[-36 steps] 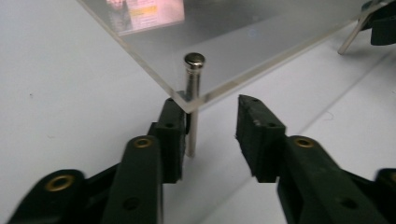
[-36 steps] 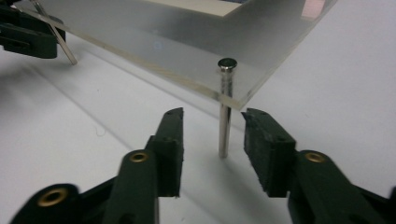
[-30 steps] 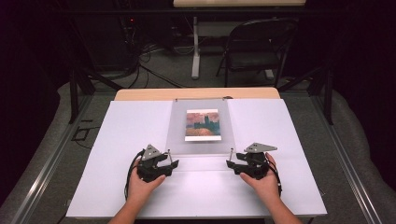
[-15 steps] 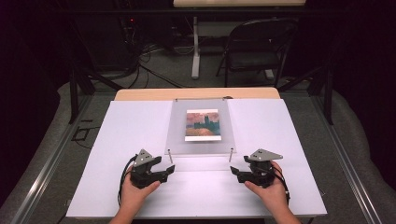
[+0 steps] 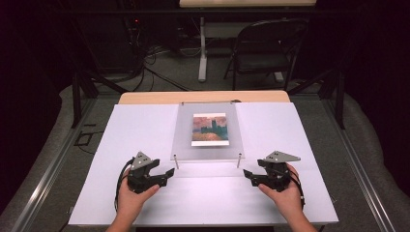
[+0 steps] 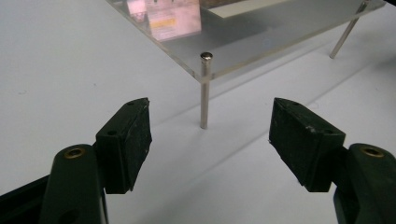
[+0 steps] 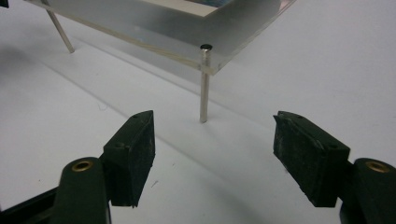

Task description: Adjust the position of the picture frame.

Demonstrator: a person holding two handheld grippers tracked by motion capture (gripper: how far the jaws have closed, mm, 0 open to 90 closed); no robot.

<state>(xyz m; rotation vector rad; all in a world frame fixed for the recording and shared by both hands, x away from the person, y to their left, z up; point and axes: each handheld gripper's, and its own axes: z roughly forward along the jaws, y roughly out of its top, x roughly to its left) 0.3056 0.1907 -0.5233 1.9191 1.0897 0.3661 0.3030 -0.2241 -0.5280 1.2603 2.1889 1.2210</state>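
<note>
A clear acrylic panel on thin metal legs (image 5: 208, 133), carrying a colourful picture card (image 5: 209, 129), is seen standing at the middle of the white bench (image 5: 121, 145), its long axis running toward the far edge. Both claws are held wide open, gripping nothing: the left claw (image 5: 169, 172) is aimed at the near-left leg (image 6: 204, 91), the right claw (image 5: 247, 173) at the near-right leg (image 7: 204, 84). Neither claw appears nearer. The leg caps are revealed in the gripper views, whereas the card's full face is given from the high view.
</note>
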